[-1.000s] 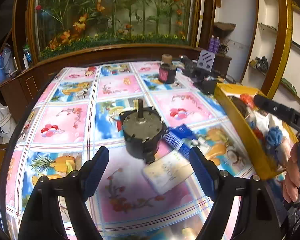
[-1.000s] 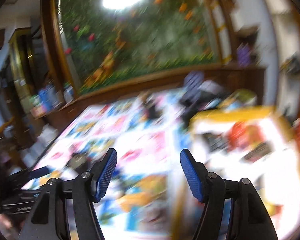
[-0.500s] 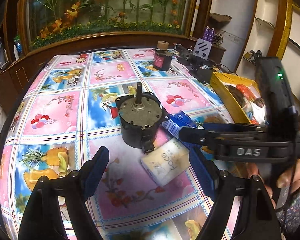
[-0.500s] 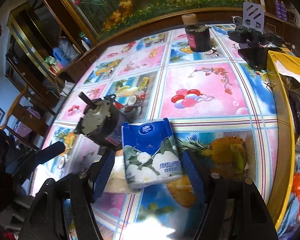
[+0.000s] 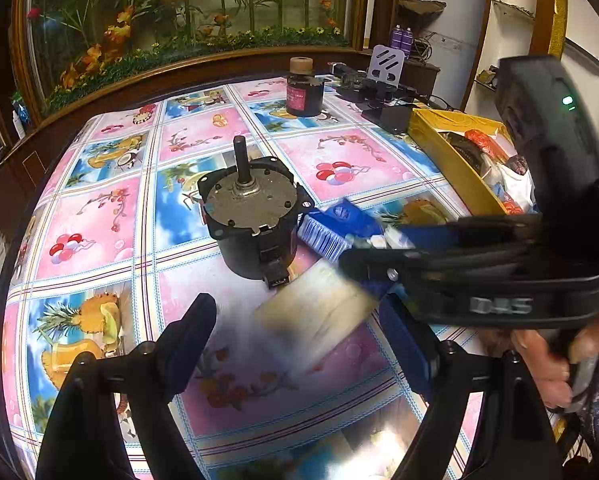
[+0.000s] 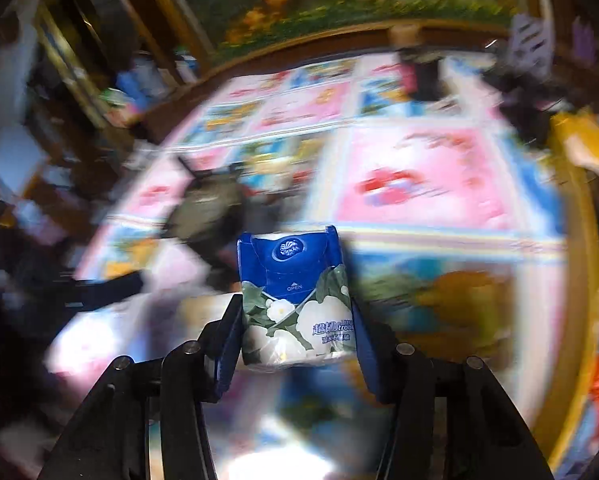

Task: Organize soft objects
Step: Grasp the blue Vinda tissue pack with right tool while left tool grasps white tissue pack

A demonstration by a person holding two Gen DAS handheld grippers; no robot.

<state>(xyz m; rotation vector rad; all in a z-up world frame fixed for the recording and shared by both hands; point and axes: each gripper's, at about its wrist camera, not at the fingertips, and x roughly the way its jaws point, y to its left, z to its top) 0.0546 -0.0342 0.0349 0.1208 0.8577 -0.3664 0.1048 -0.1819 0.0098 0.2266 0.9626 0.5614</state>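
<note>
A blue tissue pack (image 6: pixel 295 292) with white flowers sits between the pads of my right gripper (image 6: pixel 297 336). The jaws are closing and both pads press its sides. In the left wrist view the same tissue pack (image 5: pixel 331 224) lies beside a black motor (image 5: pixel 251 216), with the right gripper (image 5: pixel 379 244) reaching in from the right. A cream soft pack (image 5: pixel 315 312), smeared by blur, lies on the tablecloth just ahead of my left gripper (image 5: pixel 295 328). The left gripper is open and holds nothing.
A yellow box (image 5: pixel 451 160) with several soft items stands at the right table edge. A dark jar (image 5: pixel 304 92) and black devices (image 5: pixel 375 88) sit at the far side. A person's hand (image 5: pixel 547 364) holds the right gripper. The motor (image 6: pixel 207 208) is left of the held pack.
My right gripper swung down over the blue tissue pack and its jaws narrowed onto it. The cream pack now looks smeared. The left gripper stayed nearly where it was.
</note>
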